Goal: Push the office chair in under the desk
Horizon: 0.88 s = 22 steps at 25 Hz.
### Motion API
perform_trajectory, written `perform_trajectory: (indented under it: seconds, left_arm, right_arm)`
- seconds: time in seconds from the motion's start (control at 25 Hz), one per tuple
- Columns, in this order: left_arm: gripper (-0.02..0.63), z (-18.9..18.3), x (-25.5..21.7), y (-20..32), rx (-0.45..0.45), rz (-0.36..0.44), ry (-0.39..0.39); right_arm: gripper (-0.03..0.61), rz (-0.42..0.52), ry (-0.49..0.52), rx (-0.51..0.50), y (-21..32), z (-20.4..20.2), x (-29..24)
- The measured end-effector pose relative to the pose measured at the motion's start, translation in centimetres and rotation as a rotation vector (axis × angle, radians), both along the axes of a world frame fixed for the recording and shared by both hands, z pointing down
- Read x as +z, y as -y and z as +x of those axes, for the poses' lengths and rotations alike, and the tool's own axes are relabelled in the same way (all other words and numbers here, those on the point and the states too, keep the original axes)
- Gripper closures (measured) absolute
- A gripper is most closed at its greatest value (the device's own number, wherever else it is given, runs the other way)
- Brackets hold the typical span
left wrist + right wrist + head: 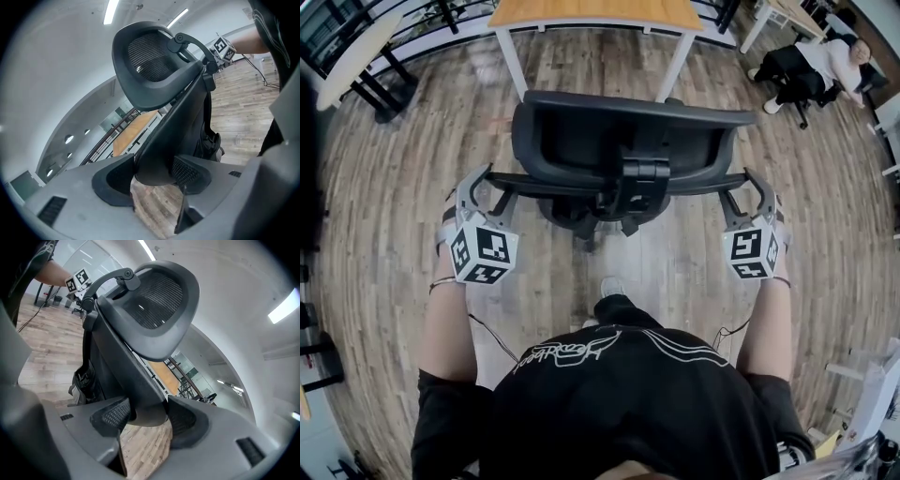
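A black office chair (619, 141) stands on the wood floor just in front of the wooden desk (595, 11) with white legs, its back toward me. My left gripper (487, 186) is shut on the left edge of the chair's backrest, and my right gripper (748, 187) is shut on the right edge. In the left gripper view the backrest edge (159, 154) sits clamped between both pads, with the mesh headrest (152, 65) above. The right gripper view shows the same hold: the backrest edge (140, 404) lies between the pads.
A person sits on a chair (811, 66) at the back right beside a white table (783, 14). A long light table (347, 61) on dark legs stands at the back left. White furniture (872, 403) is at my lower right.
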<state>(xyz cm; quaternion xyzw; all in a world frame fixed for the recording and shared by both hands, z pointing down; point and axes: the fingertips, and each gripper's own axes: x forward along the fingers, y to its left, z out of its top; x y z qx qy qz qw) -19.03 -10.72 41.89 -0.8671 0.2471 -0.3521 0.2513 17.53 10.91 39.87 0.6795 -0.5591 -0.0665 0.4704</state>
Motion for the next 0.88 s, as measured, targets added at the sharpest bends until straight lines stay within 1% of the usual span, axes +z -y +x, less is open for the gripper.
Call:
perform_trajectory:
  seconds: [0.32, 0.44, 0.88]
  left_arm:
    - [0.37, 2.8, 1.1, 3.5, -0.059, 0.03, 0.008]
    - [0.37, 3.9, 1.8, 4.6, -0.071, 0.031, 0.02]
    - [0.37, 5.7, 3.6, 7.5, -0.127, 0.037, 0.05]
  right_arm:
    - [0.313, -0.02, -0.007, -0.055, 3.2, 2.8, 1.2]
    - [0.313, 0.001, -0.013, -0.067, 4.2, 4.0, 2.0]
    - [0.316, 0.011, -0.028, -0.119, 7.2, 6.1, 3.4]
